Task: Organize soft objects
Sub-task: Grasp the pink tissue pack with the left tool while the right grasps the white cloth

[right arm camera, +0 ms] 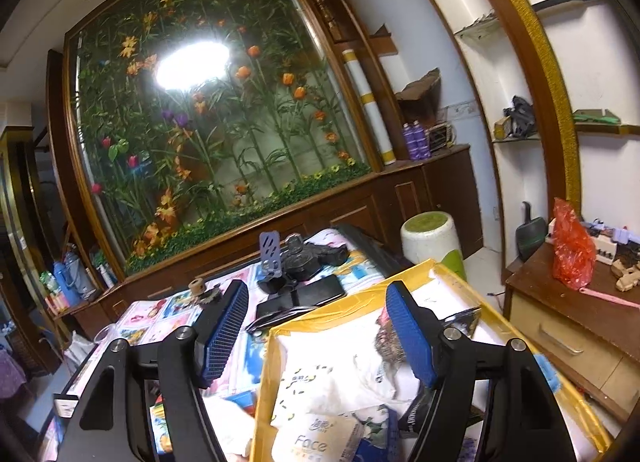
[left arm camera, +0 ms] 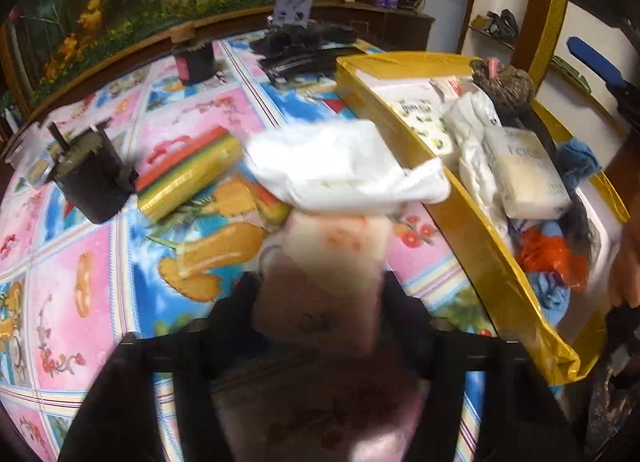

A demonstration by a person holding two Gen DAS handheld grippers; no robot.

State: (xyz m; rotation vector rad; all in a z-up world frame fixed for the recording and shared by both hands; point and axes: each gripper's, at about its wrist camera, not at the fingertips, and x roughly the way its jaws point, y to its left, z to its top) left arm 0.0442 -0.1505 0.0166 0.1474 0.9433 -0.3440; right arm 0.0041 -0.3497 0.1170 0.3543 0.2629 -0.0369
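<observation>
My left gripper [left arm camera: 320, 282] is shut on a soft pale pink and white packet [left arm camera: 332, 262], held above the patterned tablecloth. A white crumpled bag [left arm camera: 348, 166] lies just beyond it, against the gold box [left arm camera: 472, 238]. The box holds tissue packs [left arm camera: 524, 174], white bags, blue and orange cloths and a brown fluffy item [left arm camera: 504, 82]. My right gripper [right arm camera: 316, 322] is open and empty, raised over the near left corner of the gold box [right arm camera: 264, 382]. A "Face" tissue pack [right arm camera: 316, 442] lies in the box below it.
A striped roll [left arm camera: 188, 174] and a dark cup [left arm camera: 92, 178] lie left on the table. A phone stand [right arm camera: 272, 258], black phone [right arm camera: 300, 296] and black gear sit at the far end. A wooden cabinet [right arm camera: 568, 326] with a red bag stands right.
</observation>
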